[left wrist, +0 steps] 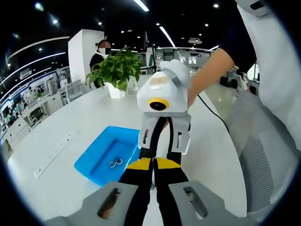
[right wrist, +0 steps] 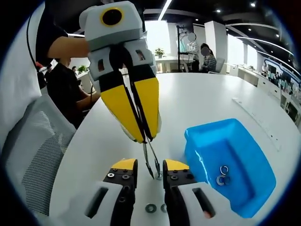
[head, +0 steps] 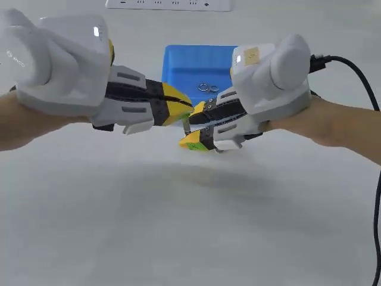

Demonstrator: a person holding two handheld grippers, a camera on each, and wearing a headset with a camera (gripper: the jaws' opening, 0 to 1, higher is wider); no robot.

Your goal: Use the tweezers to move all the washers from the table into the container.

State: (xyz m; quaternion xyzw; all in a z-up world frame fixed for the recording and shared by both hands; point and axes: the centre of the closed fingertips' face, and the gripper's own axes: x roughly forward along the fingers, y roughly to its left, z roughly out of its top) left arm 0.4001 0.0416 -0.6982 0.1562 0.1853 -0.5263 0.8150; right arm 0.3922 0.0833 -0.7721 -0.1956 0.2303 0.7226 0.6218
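Observation:
My left gripper (head: 189, 108) (right wrist: 146, 136) is shut on thin metal tweezers (right wrist: 149, 160) (head: 186, 125), which point down at the white table. The tweezer tips rest at a small washer (right wrist: 159, 176). My right gripper (head: 193, 125) (right wrist: 150, 165) faces the left one, open, with its yellow-tipped jaws either side of the tweezer arms. Two more washers (right wrist: 150, 207) lie on the table between the right jaws. The blue container (head: 178, 65) (left wrist: 94, 162) (right wrist: 244, 141) sits just beyond, holding a few washers (head: 207, 88) (left wrist: 115, 163) (right wrist: 223, 176).
A white power strip (head: 166, 5) (left wrist: 51, 157) lies past the container. A black cable (head: 357, 77) trails from the right gripper. A potted plant (left wrist: 115, 70) stands at the far table end. People (right wrist: 207, 56) sit at other desks, and a mesh chair (right wrist: 33, 155) is close by.

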